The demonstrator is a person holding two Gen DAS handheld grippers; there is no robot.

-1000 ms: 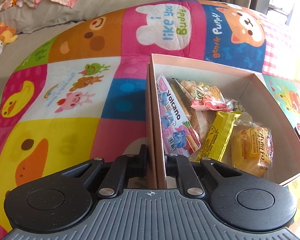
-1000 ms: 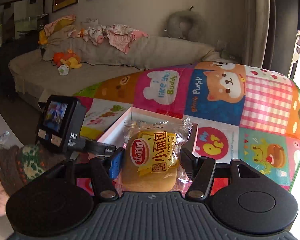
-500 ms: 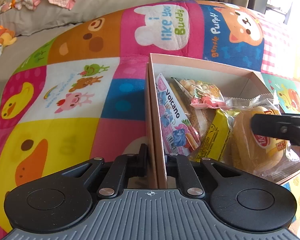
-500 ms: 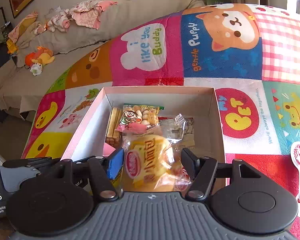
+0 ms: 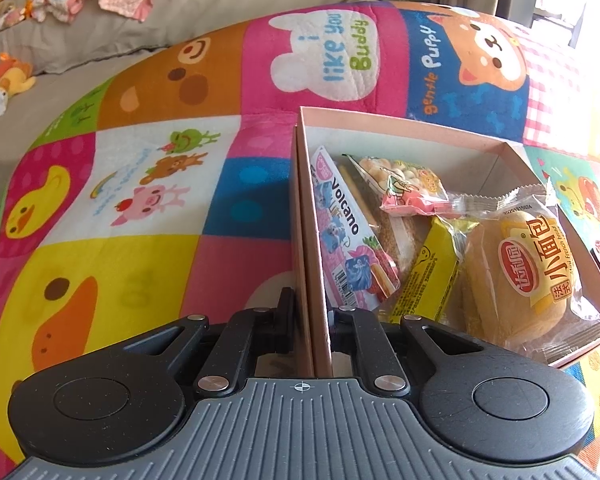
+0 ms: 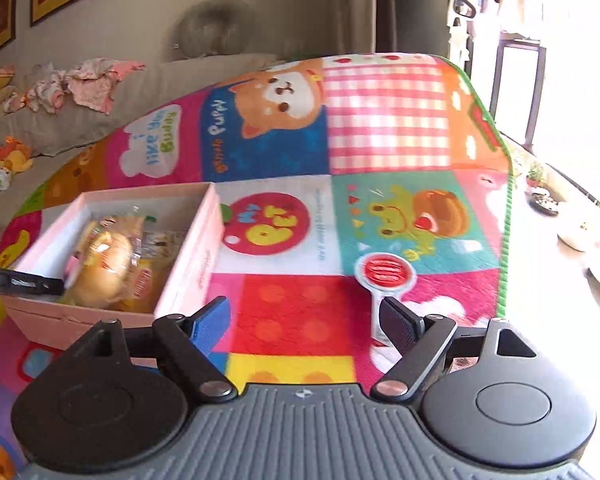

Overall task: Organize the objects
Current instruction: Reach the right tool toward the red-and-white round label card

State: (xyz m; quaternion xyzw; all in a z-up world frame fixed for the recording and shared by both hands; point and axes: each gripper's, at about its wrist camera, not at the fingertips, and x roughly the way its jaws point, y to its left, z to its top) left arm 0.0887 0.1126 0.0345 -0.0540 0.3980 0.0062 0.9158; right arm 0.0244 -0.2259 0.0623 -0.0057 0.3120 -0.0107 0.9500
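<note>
A pink cardboard box lies on the colourful play mat. It holds a Volcano snack box, a bag of small biscuits, a yellow bar and a wrapped bun on top at the right. My left gripper is shut on the box's left wall. My right gripper is open and empty, above the mat to the right of the box. The bun also shows in the right wrist view.
A red and white spoon-shaped toy lies on the mat just ahead of my right gripper. The mat's green edge runs at the right. A grey sofa with clothes and soft toys stands behind the mat.
My right gripper let go of the wrapped bun in the box, opened and drew back to the right. My left gripper has held the box wall throughout.
</note>
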